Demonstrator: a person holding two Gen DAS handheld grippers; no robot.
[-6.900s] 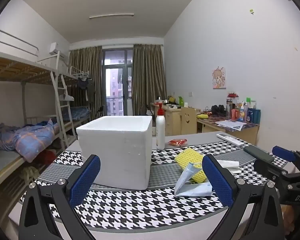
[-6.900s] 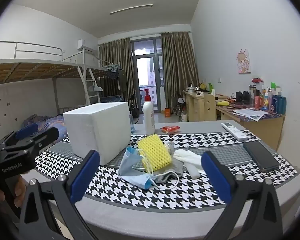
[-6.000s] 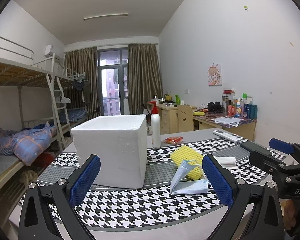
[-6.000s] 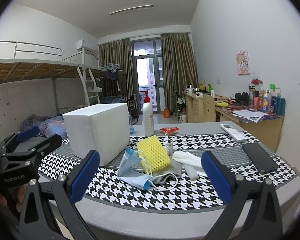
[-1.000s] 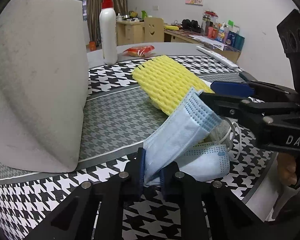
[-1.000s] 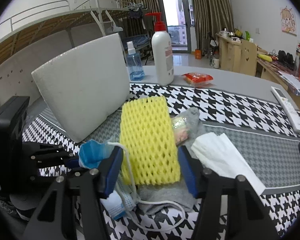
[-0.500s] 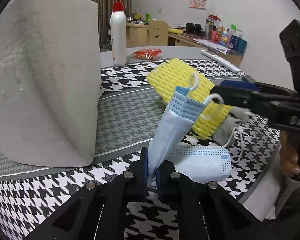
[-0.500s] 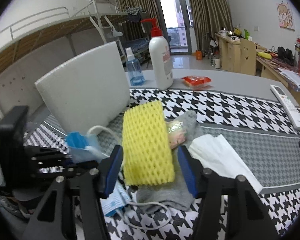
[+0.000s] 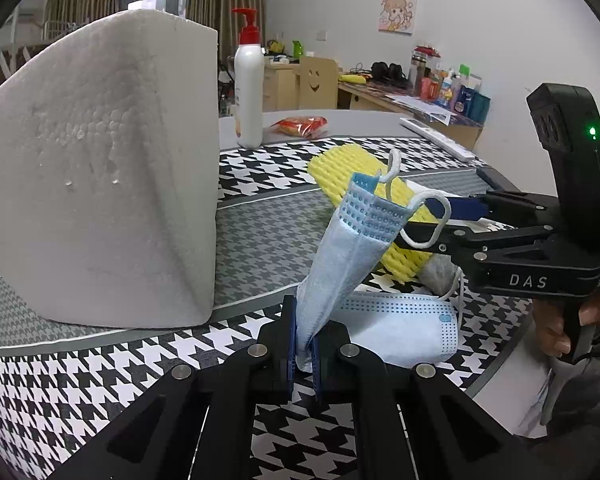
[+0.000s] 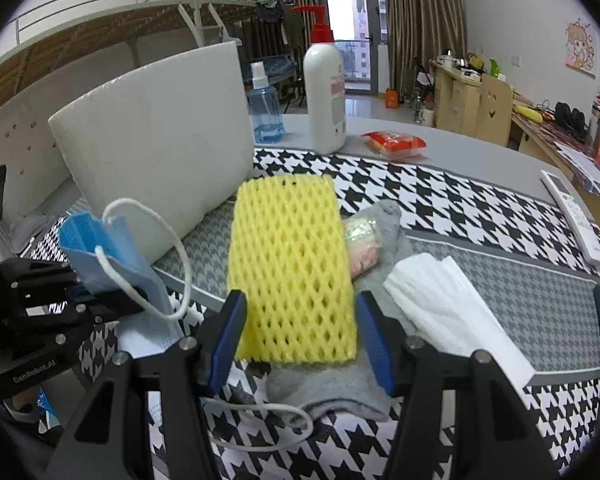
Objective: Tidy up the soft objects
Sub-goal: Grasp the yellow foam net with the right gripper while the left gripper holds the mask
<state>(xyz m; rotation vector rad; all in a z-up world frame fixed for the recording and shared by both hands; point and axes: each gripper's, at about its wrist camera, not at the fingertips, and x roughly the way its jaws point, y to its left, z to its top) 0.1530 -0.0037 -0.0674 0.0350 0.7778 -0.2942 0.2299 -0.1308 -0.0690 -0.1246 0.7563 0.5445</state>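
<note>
Left tool [image 9: 303, 350]: your jaws are clamped on the lower edge of a blue face mask [image 9: 350, 248], lifted upright above the houndstooth surface [image 9: 100, 376], just beside the white foam box [image 9: 100, 168].

Right tool [image 10: 300, 340]: your jaws are closing around the yellow foam net [image 10: 290, 268]; the pads flank its near end, contact unclear.

Beneath the net: grey sock [image 10: 340, 392]. Second mask [image 9: 400, 332] lies flat. White tissue [image 10: 452, 312] lies just right of the sock.
</note>
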